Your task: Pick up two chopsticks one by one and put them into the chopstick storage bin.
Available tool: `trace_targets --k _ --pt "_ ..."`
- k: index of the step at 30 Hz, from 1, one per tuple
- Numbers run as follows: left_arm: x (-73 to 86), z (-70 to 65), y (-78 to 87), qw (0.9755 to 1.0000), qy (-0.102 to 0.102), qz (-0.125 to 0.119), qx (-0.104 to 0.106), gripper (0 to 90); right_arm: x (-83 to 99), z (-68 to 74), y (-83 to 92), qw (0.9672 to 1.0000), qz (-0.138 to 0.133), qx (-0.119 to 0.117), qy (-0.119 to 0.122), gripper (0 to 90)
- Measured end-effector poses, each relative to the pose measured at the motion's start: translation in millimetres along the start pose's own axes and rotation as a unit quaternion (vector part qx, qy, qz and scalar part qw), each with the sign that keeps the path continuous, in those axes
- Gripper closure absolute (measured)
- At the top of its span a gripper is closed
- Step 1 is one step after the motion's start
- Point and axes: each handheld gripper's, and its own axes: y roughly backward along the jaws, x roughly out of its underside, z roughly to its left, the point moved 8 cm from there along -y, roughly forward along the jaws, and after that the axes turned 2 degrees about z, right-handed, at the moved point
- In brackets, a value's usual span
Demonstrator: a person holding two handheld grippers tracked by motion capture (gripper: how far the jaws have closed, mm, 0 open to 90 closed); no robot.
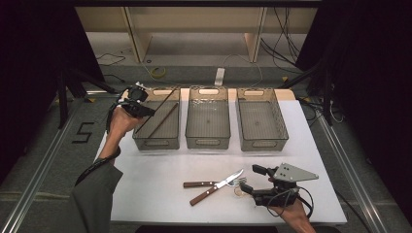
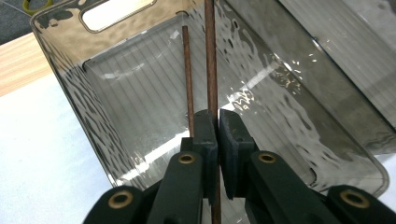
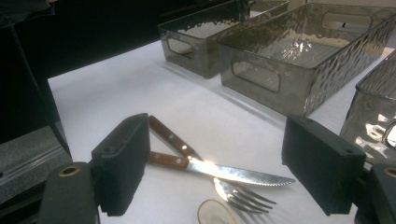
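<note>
Up at the frame's upper left, the left gripper [image 1: 141,108] reaches over the leftmost bin [image 1: 156,140], jaws clamped on a chopstick [image 2: 211,56]; the right gripper [image 1: 252,179] rests released on the white worktop [image 1: 160,194], lower right.

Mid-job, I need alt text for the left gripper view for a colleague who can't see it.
The left gripper, jaws shut, grips a thin brown chopstick over the clear smoky plastic bin. A second chopstick lies inside the bin, just left of the held one. White table shows at the left.

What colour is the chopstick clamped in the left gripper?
Dark reddish-brown chopstick, clearest in the left gripper view.
</note>
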Motion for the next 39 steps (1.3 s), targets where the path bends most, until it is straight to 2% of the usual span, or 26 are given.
trace_targets --k 4,10,13,15,19,25,28,31,36,38,39 --pt "0.3 2.5 -3.8 1.0000 0.000 0.000 -0.006 85.2 0.3 0.3 -0.3 1.0000 0.001 0.000 0.000 24.5" --pt "2.7 5.5 -10.0 0.9999 0.011 -0.003 -0.012 85.1 0.1 -0.1 0.3 1.0000 0.000 0.000 0.000 24.5" --pt "4.7 6.0 -15.6 0.9998 0.008 -0.002 -0.017 83.6 0.2 0.2 0.0 1.0000 0.000 0.000 0.000 24.5" --pt "4.2 5.8 -17.9 0.9997 0.015 -0.003 -0.017 69.2 0.4 -0.2 -0.3 1.0000 0.001 0.000 0.000 24.5" --pt "1.6 2.5 -15.0 0.9996 0.022 -0.011 -0.014 51.8 0.1 -0.2 -0.2 1.0000 -0.001 -0.001 -0.001 24.5" --pt "-0.8 -14.0 -1.3 0.9980 0.043 -0.037 0.027 37.1 0.4 -0.9 0.3 1.0000 0.002 0.003 0.002 24.5" --pt "2.4 -24.7 3.7 0.9975 0.040 -0.045 0.038 32.3 0.5 -1.9 0.3 1.0000 0.001 0.004 0.002 24.5" --pt "6.4 -36.1 11.0 0.9941 0.056 -0.071 0.061 29.4 0.4 -2.8 1.3 1.0000 0.001 0.007 0.000 24.5" --pt "20.7 -58.0 16.3 0.9911 0.048 -0.093 0.082 25.5 0.7 -6.0 1.7 0.9999 0.006 0.012 0.002 24.2" --pt "24.1 -63.3 17.5 0.9924 0.039 -0.086 0.079 23.8 1.7 -8.3 2.8 0.9998 0.013 0.015 -0.001 24.2" --pt "24.0 -65.3 20.3 0.9919 0.036 -0.094 0.077 23.2 1.8 -9.7 2.9 0.9998 0.013 0.017 -0.001 24.2"
